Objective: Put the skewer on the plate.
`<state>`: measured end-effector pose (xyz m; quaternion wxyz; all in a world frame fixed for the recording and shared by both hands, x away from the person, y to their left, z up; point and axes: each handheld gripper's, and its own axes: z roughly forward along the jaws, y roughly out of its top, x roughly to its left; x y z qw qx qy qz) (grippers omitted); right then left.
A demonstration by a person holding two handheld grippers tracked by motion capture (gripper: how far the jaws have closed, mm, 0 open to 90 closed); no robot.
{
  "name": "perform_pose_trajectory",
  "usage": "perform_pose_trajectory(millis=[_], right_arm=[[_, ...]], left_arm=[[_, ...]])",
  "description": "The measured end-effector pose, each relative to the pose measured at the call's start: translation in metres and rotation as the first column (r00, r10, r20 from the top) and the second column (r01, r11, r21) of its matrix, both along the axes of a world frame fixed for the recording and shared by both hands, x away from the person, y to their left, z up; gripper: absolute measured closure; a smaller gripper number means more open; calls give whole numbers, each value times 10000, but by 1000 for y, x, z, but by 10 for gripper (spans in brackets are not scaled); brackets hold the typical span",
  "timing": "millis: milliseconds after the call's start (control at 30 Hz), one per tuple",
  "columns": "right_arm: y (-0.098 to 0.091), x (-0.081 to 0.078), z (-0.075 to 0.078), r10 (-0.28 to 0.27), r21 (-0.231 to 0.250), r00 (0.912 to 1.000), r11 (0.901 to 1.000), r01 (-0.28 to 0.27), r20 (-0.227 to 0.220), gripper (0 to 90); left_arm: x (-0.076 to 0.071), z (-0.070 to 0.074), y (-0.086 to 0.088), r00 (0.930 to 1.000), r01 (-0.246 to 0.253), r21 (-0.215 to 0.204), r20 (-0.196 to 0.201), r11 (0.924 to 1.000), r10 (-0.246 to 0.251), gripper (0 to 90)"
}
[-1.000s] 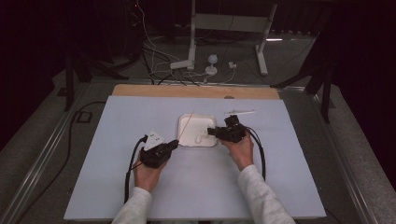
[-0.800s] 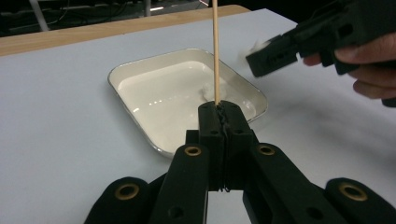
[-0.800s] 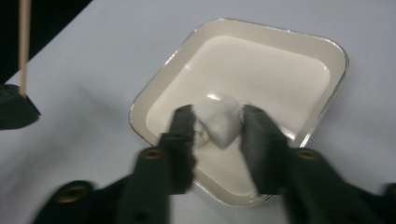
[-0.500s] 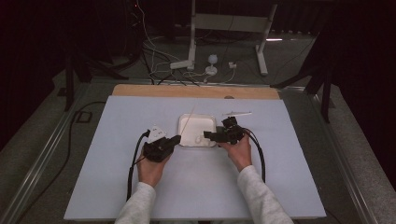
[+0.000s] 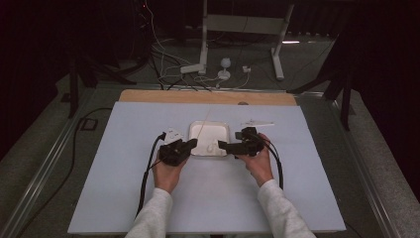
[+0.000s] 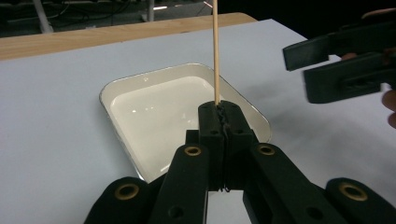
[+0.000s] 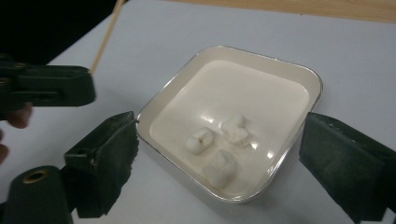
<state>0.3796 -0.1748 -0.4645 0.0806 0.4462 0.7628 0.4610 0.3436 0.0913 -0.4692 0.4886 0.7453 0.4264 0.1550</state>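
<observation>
A white square dish (image 5: pixel 209 130) sits mid-table and holds three white marshmallows (image 7: pixel 219 169). My left gripper (image 5: pixel 192 144) is at the dish's left near corner, shut on a thin wooden skewer (image 5: pixel 203 124) that slants up and away over the dish. In the left gripper view the jaws (image 6: pixel 219 109) pinch the skewer (image 6: pixel 215 46) upright above the dish (image 6: pixel 108 91). My right gripper (image 5: pixel 221 145) is at the dish's right near corner, open. Its jaws (image 7: pixel 219 135) straddle the near part of the dish (image 7: pixel 261 58), with the marshmallows between them and untouched.
A small white flat piece (image 5: pixel 256 122) lies on the pale sheet right of the dish. A wooden strip (image 5: pixel 208 96) edges the table's far side. Beyond it, cables and a stand base (image 5: pixel 218 74) are on the floor.
The left gripper has moved forward and right with the skewer, up to the dish's corner. The right gripper has come slightly nearer and lower, its jaws now at the dish.
</observation>
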Motion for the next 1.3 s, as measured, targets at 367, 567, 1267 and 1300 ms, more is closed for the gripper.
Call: perform_pose_trajectory(millis=[367, 567, 1267, 1300], right_arm=[[-20, -17, 6, 17, 116, 9988, 9999, -23, 480, 39], [-36, -34, 7, -111, 163, 9956, 9998, 96, 928, 39], [-87, -79, 3, -199, 114, 9892, 9998, 185, 1455, 39], [-89, -81, 3, -233, 156, 9890, 9997, 213, 1459, 39]], left_arm=[[14, -6, -4, 9983, -340, -16, -479, 9994, 339, 900], [20, -12, -8, 9959, -494, -36, -758, 9988, 490, 900], [34, -35, -18, 9781, -888, 372, -1857, 9954, 942, 899], [35, -36, -19, 9766, -916, 421, -1914, 9949, 980, 896]])
